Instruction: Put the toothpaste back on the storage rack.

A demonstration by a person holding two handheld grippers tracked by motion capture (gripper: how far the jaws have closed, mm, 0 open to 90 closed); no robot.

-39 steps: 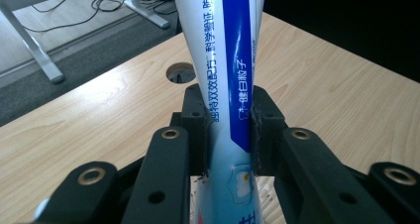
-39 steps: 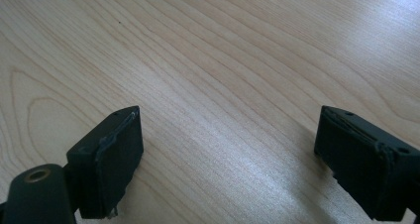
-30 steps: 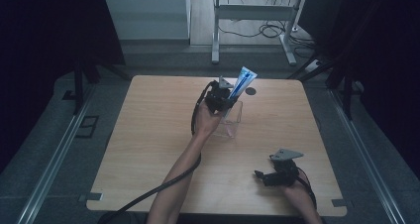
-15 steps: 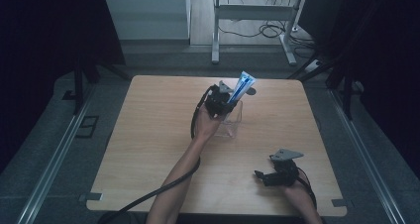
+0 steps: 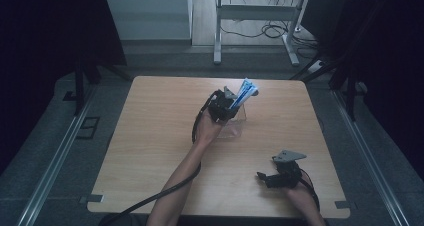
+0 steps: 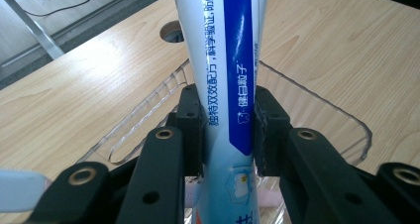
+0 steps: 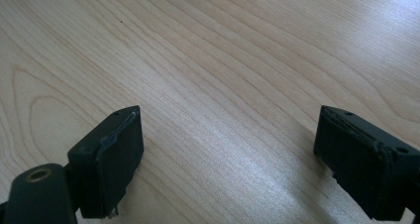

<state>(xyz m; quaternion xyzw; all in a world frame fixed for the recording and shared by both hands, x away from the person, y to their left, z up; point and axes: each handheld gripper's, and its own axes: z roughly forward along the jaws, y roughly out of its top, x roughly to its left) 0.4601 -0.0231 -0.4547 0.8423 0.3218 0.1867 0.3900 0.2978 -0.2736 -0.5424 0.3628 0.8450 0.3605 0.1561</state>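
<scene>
Two tongs are at work: the left tongs point(image 6: 228, 135) pinch a blue-and-white toothpaste tube point(image 6: 225, 60) upright over the clear plastic tray point(image 5: 235, 128) near the bench's point(image 5: 150, 151) far edge, their grip just loosening slightly, likely a release. Right tongs point(image 7: 228, 149) rest spread, empty, near the front right corner.

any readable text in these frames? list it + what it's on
"独特双效配方,科学锁址,防蛀" runs along the white side of the toothpaste tube, left gripper view; a few characters are uncertain and the end is cut off at the frame edge.
"健白瓶子" on the tube's blue stripe; last two characters unsure.
Print at the tube's bottom edge: cut off, unreadable.
High view: tube print too small to read.
Clear tray, table, both grippers: no text.
</scene>
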